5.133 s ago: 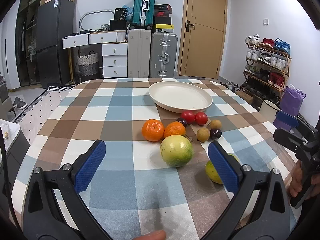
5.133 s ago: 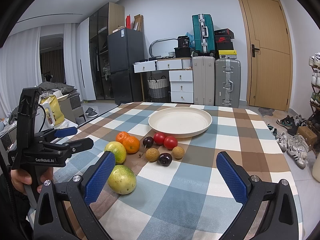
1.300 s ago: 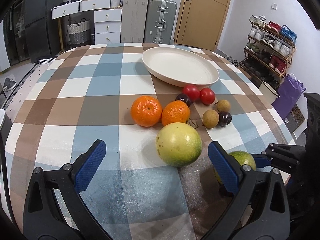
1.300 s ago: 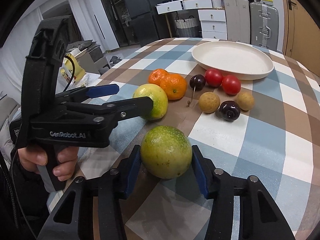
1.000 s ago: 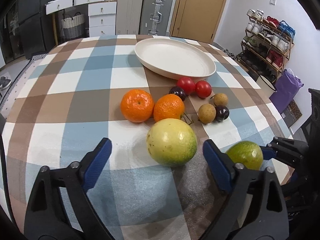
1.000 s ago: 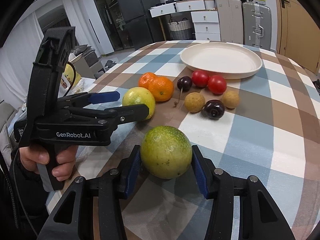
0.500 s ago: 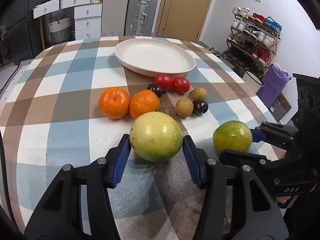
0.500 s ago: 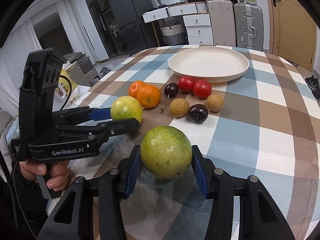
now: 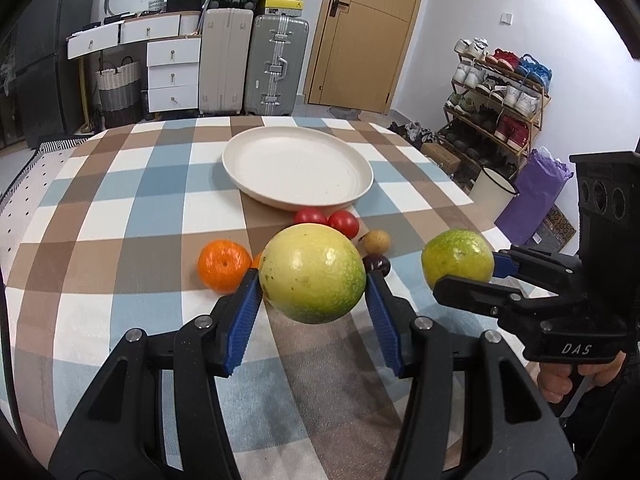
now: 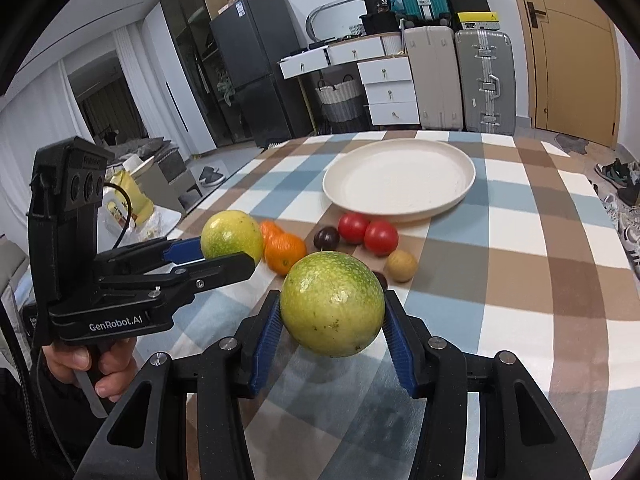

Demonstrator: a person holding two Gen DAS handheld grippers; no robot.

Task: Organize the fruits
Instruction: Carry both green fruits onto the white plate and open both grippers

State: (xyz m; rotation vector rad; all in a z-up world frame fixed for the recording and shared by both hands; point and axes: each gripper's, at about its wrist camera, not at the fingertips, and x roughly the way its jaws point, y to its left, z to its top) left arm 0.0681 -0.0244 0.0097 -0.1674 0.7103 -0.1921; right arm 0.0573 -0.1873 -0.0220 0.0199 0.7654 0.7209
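yellow-green fruit (image 9: 312, 273) clamped in left gripper (image 9: 314, 314), above table (image 9: 120, 208)

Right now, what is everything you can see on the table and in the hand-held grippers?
big round fruits: 2, yellow-green; one in the left hand-held gripper, one in the right
plate: 1, cream, nothing on it, far side of the table
tomatoes: 2, red, just before the plate
oranges: 2, orange, side by side on the cloth
small brown fruits: at least 1, tan, by the tomatoes
small dark fruits: 2, dark purple
tablecloth: 1, blue, brown, white checks
left hand-held gripper: black, blue pads
right hand-held gripper: same
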